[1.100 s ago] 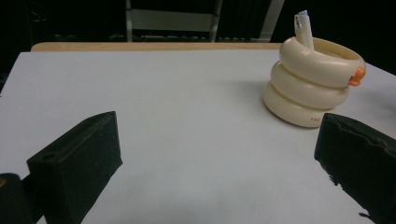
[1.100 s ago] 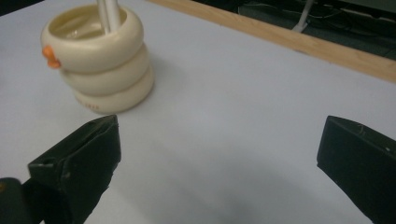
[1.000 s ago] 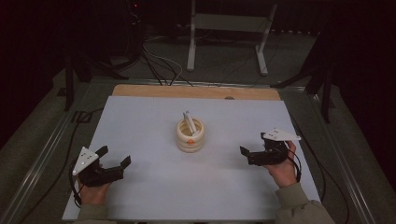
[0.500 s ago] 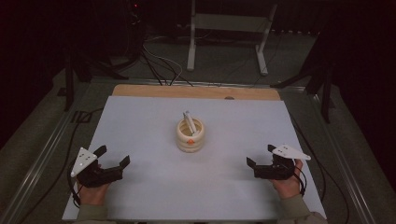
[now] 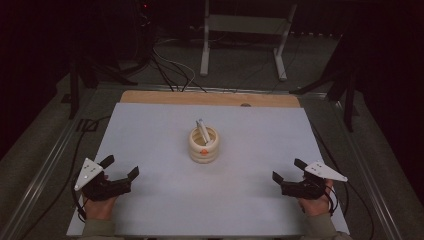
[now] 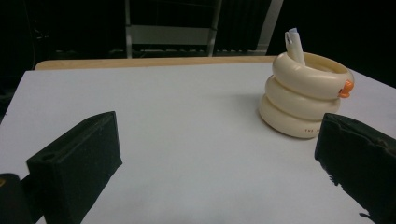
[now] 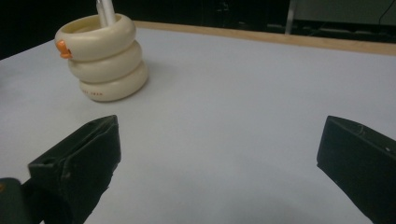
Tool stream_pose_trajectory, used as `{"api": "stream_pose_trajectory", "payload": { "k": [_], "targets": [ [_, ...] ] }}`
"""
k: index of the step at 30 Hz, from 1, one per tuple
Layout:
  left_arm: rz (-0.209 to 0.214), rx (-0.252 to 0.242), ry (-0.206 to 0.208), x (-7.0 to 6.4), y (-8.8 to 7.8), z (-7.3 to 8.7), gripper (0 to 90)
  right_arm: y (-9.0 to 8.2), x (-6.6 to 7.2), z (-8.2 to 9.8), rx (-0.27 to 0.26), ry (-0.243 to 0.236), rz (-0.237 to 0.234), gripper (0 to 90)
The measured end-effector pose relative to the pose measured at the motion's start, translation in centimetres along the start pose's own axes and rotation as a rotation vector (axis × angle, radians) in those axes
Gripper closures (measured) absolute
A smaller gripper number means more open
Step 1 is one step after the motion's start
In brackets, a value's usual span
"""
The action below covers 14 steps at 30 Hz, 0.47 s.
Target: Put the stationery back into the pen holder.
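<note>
Both our jaws are wide open — the ringed cup (image 5: 204, 146) ahead looks hard and smooth, so we'd pinch its rim.

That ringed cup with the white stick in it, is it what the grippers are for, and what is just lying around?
For the job: cream ringed cup, white stick, left gripper, right gripper, both open.

Just around: metal stand, floor cables.

Dim room, metal stand (image 5: 243, 30) behind
</note>
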<state>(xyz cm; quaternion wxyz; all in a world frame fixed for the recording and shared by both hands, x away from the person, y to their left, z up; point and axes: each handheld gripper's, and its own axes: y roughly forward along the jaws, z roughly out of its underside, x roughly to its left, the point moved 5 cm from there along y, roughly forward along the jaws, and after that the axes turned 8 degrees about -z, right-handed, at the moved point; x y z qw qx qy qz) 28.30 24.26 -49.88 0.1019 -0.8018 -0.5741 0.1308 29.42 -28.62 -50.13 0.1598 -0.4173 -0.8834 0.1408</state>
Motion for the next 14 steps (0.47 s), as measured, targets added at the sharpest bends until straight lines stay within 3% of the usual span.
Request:
{"api": "stream_pose_trajectory", "payload": {
  "k": [14],
  "targets": [
    [-0.031, 0.043, -0.001, 0.15, 0.76, 0.66, 0.9, 0.77, -0.7, 0.35, 0.03, 0.025, 0.023, 0.0]
  ]
}}
